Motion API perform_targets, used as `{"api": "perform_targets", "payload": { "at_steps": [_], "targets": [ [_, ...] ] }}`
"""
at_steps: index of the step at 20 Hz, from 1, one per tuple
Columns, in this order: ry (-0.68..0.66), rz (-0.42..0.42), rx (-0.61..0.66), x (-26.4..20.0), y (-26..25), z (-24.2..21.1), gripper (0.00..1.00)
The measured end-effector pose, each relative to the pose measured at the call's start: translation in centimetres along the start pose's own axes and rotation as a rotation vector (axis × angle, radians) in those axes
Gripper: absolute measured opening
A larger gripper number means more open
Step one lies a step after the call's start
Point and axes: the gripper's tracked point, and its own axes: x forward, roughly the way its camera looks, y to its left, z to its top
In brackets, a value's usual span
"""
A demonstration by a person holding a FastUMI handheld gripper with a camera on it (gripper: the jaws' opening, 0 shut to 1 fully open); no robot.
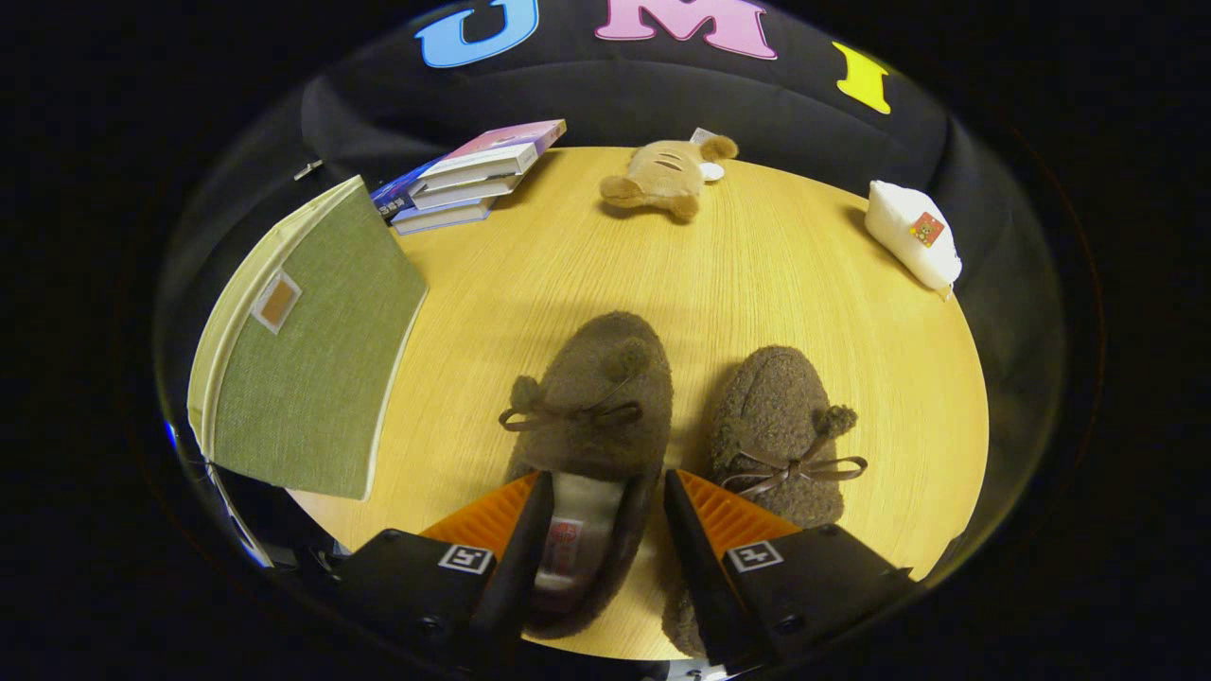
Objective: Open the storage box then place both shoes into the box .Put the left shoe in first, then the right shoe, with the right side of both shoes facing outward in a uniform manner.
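Observation:
Two brown fuzzy slippers with bows lie side by side on the round wooden table (757, 265), toes pointing away from me. The left shoe (596, 397) sits between my fingers, its open heel end and grey insole showing in the gap. My gripper (603, 487) is shut on it, one finger against each side wall near the opening. The right shoe (781, 426) lies just beyond my right finger (719, 515), which hides its heel. The green fabric storage box (312, 350), with a cream edge and a small label tag, stands to the left of the shoes.
A stack of books (468, 175) rests at the far left of the table behind the box. A tan plush toy (667, 175) lies at the far edge, and a white pouch (913, 232) sits at the far right edge.

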Motion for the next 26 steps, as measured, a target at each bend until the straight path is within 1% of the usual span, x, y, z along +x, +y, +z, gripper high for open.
{"api": "perform_targets", "payload": {
  "at_steps": [3, 4, 5, 6, 7, 8, 9, 14, 18, 22, 26],
  "targets": [
    [0.010, -0.022, 0.004, 1.1, -0.5, 0.0, 0.48],
    [0.016, -0.041, 0.002, 1.2, -1.0, 0.1, 0.45],
    [0.018, -0.064, 0.008, 1.4, -1.8, -0.2, 0.30],
    [0.017, -0.054, 0.031, 1.1, -1.7, 0.0, 0.14],
    [0.010, -0.052, 0.045, 1.3, -1.6, 0.0, 0.08],
    [0.002, -0.053, 0.051, 1.1, -1.6, 0.1, 0.08],
    [-0.012, -0.057, 0.053, 0.7, -1.7, 0.4, 0.05],
    [-0.038, -0.053, 0.078, -1.2, -1.5, 1.0, 0.05],
    [-0.079, -0.023, 0.104, -3.3, -0.4, 2.8, 0.05],
    [-0.113, 0.010, 0.119, -6.1, 1.7, 5.2, 0.05],
    [-0.118, 0.024, 0.143, -9.1, 4.4, 8.1, 0.05]
  ]
}}
